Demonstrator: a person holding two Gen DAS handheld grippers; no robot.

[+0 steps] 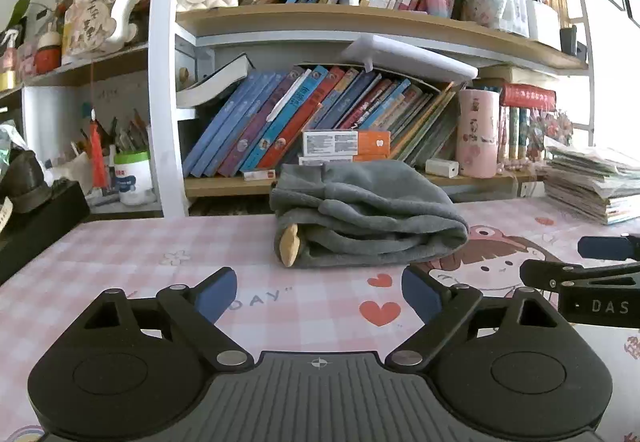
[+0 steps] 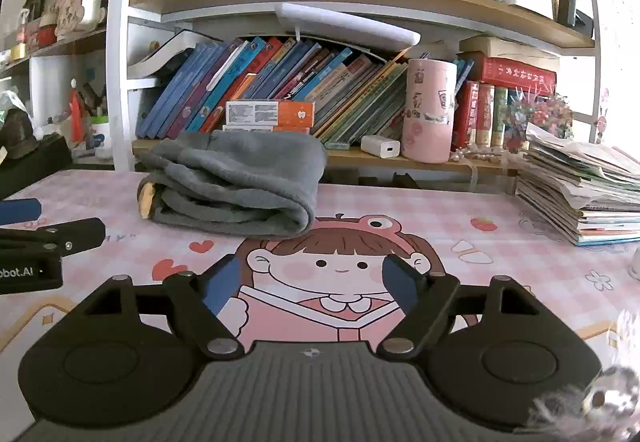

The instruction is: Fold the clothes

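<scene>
Folding appears complete: the grey garment (image 1: 366, 215) lies bundled near the tabletop's (image 1: 120, 274) far edge, both the left tongs (image 1: 318, 294) and right tongs (image 2: 312, 282) wide open and empty; next, withdraw or tidy.

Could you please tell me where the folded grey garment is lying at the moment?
The folded grey garment lies on the pink checked table mat, just in front of the bookshelf, ahead of both open grippers and untouched.
</scene>
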